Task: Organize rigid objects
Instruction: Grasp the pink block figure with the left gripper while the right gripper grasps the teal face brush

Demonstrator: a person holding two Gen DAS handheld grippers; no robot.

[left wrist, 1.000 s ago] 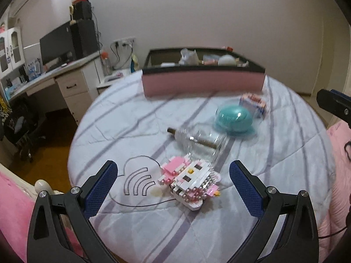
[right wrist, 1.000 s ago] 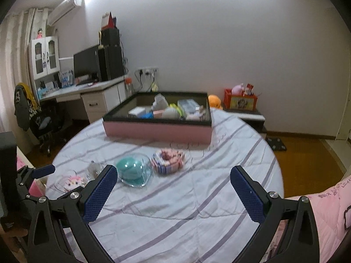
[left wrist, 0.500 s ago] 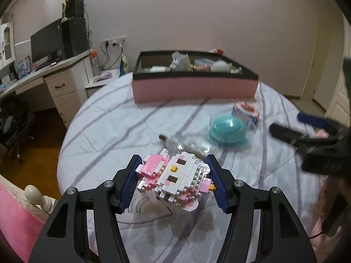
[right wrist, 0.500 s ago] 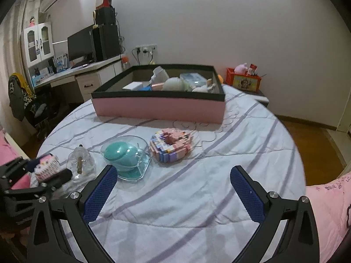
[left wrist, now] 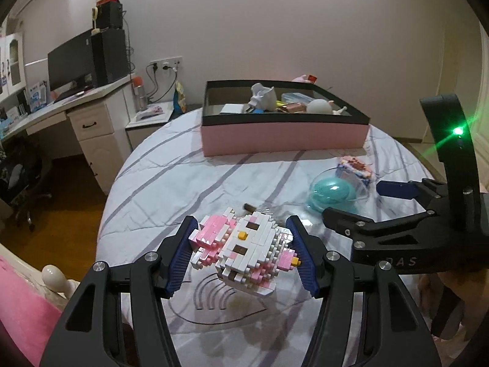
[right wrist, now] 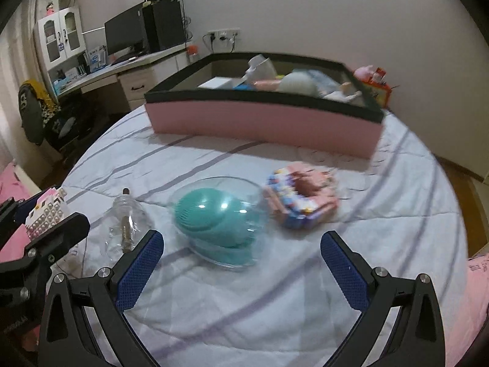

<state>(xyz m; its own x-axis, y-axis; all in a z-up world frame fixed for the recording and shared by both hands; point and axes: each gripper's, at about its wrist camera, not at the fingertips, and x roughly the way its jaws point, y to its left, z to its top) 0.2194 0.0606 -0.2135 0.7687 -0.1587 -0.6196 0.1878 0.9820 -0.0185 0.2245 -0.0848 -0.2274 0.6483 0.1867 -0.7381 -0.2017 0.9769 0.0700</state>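
Note:
My left gripper [left wrist: 241, 255] is shut on a pink and white block-built cat figure [left wrist: 244, 252] and holds it above the striped bedspread; the figure also shows at the left edge of the right wrist view [right wrist: 45, 211]. My right gripper [right wrist: 241, 264] is open and empty, just short of a teal object in a clear case [right wrist: 220, 218]. It reaches in from the right in the left wrist view [left wrist: 366, 205]. A pink block-built ring [right wrist: 301, 197] lies right of the case. A small clear corked bottle [right wrist: 125, 223] lies left of it.
A pink box with a black rim [left wrist: 284, 131] stands at the far side of the round bed [right wrist: 244, 305], holding several items. A desk with a monitor [left wrist: 70, 61] and a chair [right wrist: 36, 113] stand at the left, beyond the bed's edge.
My left gripper has shut on the cat figure and lifted it off the bedspread. My right gripper has moved forward and down toward the teal case.

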